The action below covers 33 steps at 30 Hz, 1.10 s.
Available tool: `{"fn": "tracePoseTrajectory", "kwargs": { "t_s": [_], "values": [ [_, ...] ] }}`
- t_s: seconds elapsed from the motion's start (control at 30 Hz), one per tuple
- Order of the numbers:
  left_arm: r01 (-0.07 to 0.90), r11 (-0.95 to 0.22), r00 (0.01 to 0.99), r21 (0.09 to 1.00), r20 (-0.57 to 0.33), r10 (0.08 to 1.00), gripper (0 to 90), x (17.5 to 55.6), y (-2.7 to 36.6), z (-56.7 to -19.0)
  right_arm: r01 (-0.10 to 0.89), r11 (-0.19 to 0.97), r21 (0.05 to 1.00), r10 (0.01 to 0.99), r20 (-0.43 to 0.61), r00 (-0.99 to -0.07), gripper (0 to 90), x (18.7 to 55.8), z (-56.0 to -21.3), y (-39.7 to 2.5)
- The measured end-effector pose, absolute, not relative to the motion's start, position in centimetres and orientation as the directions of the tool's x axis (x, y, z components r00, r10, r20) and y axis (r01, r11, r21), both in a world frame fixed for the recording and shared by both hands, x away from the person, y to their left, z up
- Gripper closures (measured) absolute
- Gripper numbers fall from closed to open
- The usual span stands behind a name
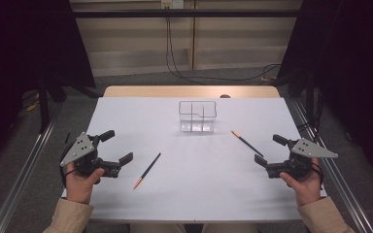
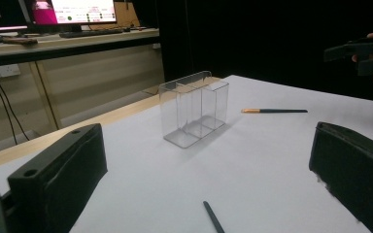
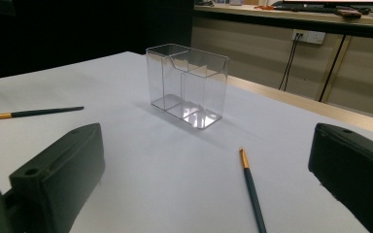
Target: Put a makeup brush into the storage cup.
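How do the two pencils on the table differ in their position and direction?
The left pencil lies near the left tongs, on the person's side of the table; the right pencil lies near the right tongs, closer to the clear organizer. The left pencil's orange end points toward the person, while the right pencil's orange end points away, toward the organizer. Both are dark, thin, lying flat on the white table, untouched.

Overhead light fell evenly on my white table (image 1: pixel 189 184), while the surroundings stayed dark. The clear box (image 3: pixel 188 85) glinted at its base and cast a soft shadow. My tongs' near jaws looked blurred and grainy.
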<state>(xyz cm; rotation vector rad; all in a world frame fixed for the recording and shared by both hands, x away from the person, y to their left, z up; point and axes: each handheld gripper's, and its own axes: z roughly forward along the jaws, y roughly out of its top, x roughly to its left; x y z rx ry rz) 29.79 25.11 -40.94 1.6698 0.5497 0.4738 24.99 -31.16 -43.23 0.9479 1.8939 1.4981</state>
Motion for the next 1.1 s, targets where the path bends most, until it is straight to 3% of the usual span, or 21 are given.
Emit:
{"fn": "tracePoseTrajectory", "kwargs": {
  "t_s": [1.1],
  "values": [
    [0.093, -0.159, 0.825, 0.983, 0.013, 0.565, 0.0, 31.9, 21.3, -40.9, 0.188, 0.146, 0.971, 0.789, 0.001, -0.614, 0.0, 24.9, -43.2, -31.1]
  ]
}}
